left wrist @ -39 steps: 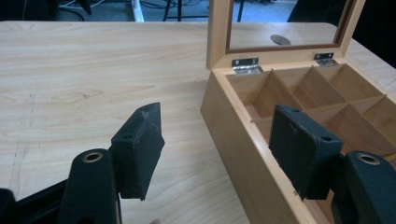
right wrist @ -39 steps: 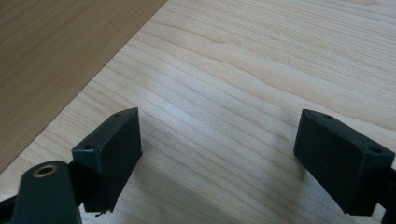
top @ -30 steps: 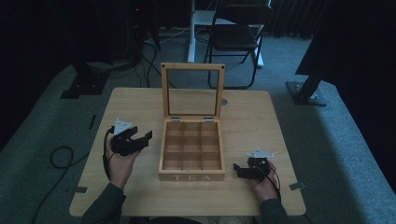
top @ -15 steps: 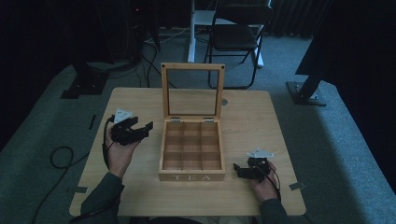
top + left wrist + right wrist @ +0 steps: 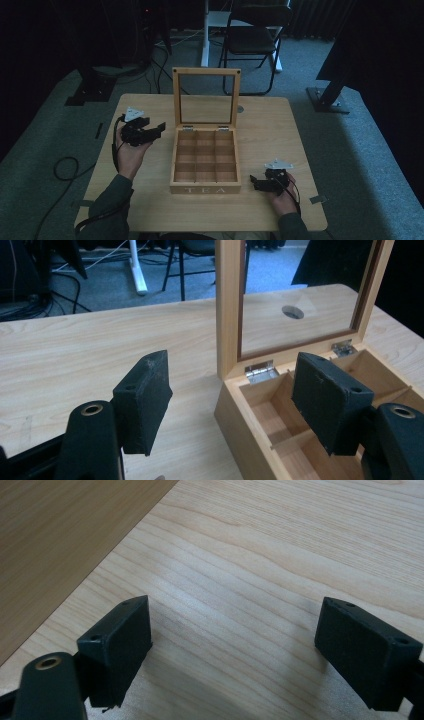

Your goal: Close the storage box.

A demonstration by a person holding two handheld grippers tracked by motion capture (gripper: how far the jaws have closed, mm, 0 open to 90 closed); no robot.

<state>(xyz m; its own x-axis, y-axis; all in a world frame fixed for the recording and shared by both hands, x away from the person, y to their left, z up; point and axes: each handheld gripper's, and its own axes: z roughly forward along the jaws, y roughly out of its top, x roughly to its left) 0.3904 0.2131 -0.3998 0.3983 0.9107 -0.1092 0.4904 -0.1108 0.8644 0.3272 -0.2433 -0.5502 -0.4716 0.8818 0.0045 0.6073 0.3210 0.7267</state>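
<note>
Table [image 5: 280, 125]: pale wood, bearing the tea box [image 5: 205, 167].
Lid [image 5: 206, 97]: upright, exposing empty compartments.
Left gripper [image 5: 159, 128]: jaws spread, just opened wider, nothing between, nearing the hinge corner.
Right gripper [image 5: 254, 182]: spread, empty, parked.

Both grippers, the left gripper [image 5: 150, 131] and the right gripper [image 5: 261, 182], are black, each topped by a grey three-cornered plate (a black cable trails off each); sleeves are dark grey-green.

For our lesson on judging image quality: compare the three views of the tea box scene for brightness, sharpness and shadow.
High view: dim and soft, the room behind nearly black, though the tea box stays readable. Left gripper view: brighter, the box's hinge crisp, the near pads slightly soft. Right gripper view: evenly lit, the table's grain sharp, with faint shadow under the pads.
</note>
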